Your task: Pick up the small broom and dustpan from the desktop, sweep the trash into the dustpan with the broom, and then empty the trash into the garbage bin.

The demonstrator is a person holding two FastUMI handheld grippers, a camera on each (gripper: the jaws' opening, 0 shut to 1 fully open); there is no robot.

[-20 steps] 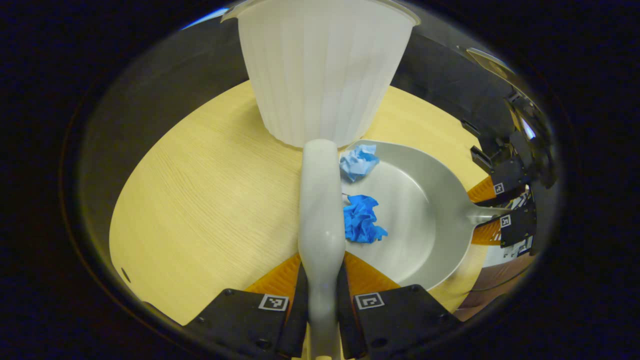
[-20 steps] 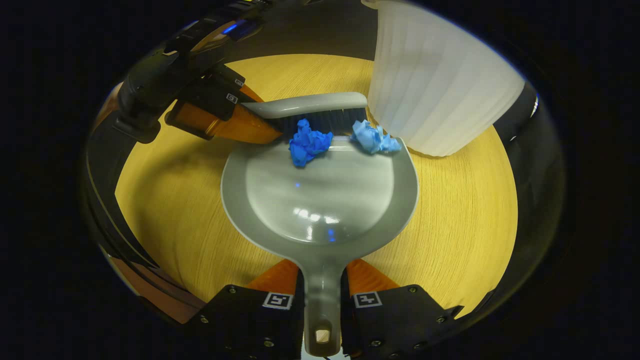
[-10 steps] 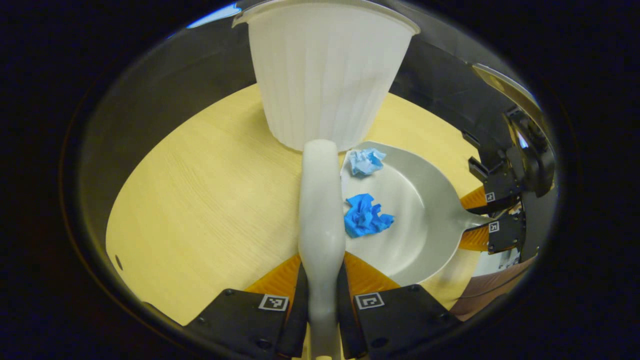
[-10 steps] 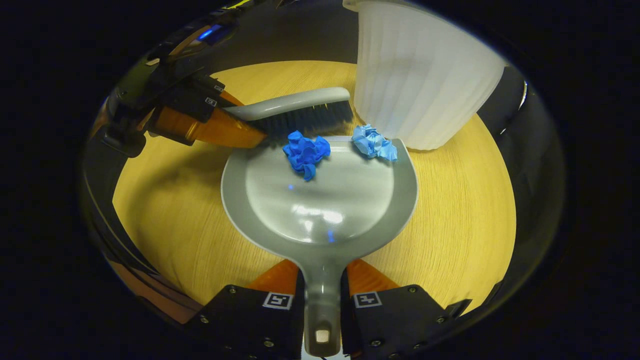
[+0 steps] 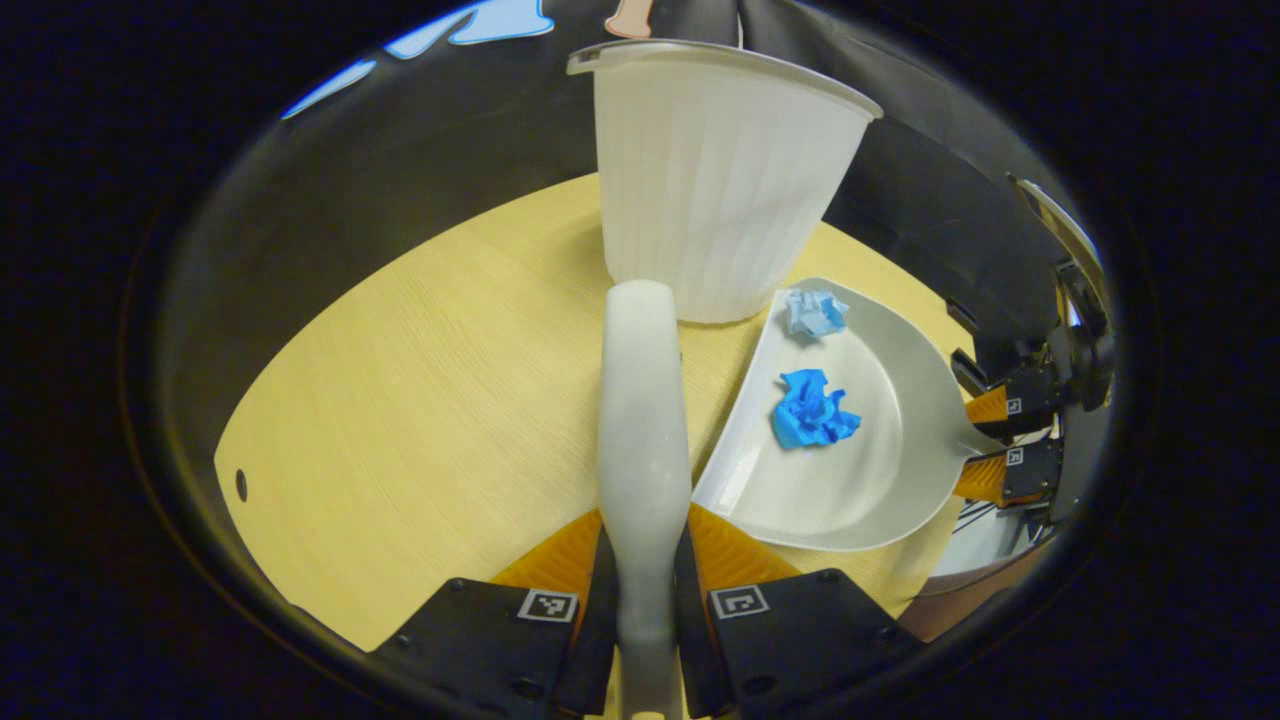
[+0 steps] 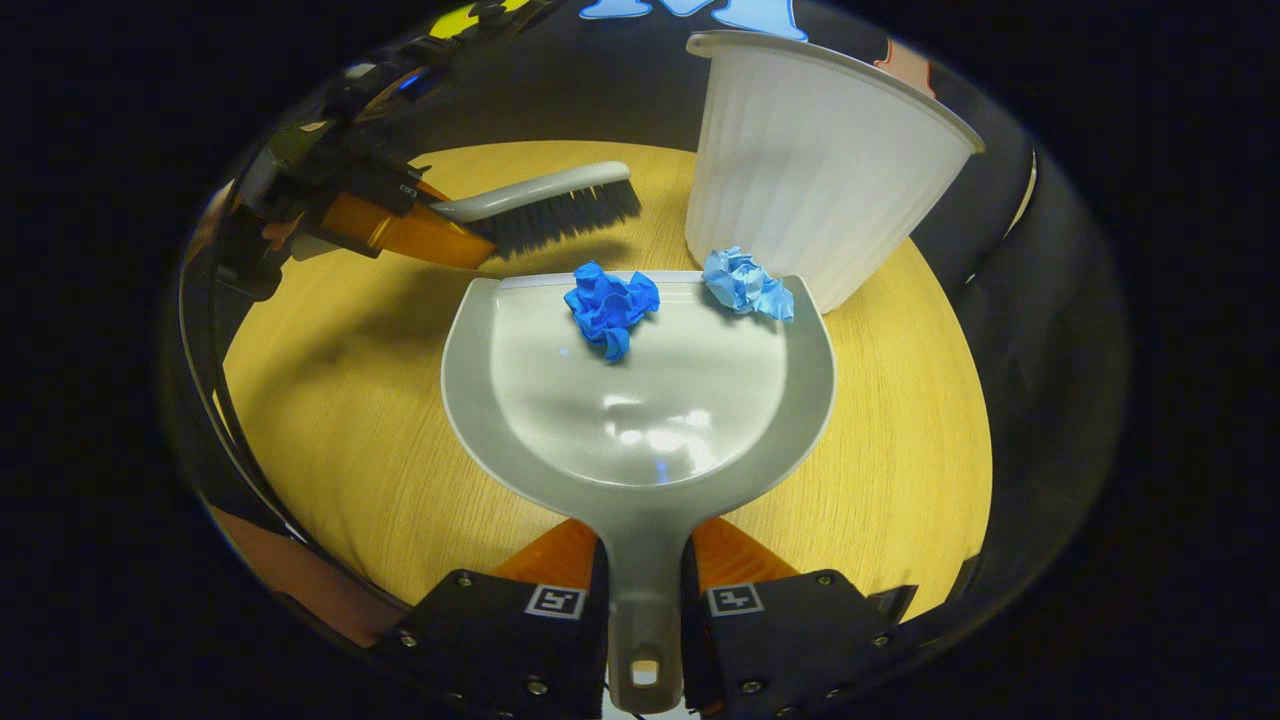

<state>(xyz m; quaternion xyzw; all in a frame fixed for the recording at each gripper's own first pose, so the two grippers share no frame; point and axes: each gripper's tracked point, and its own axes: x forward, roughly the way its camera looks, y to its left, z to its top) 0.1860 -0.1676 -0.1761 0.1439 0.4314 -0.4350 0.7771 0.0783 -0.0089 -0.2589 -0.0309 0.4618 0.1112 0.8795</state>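
The right gripper [image 6: 645, 610] pinches the handle of the smooth grey dustpan [image 6: 640, 420], whose flat lip points toward the ribbed white garbage bin [image 6: 815, 170] at the wooden desktop's [image 6: 330, 400] far edge. Two crumpled blue wads [image 6: 610, 305] lie just inside that lip. The left gripper [image 5: 645, 600] clamps the broom [image 5: 643, 400] handle, bristles aimed at the bin.

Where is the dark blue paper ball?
In the right gripper view, the dark blue ball lies in the dustpan near its front edge, left of the light blue ball that sits beside the bin.
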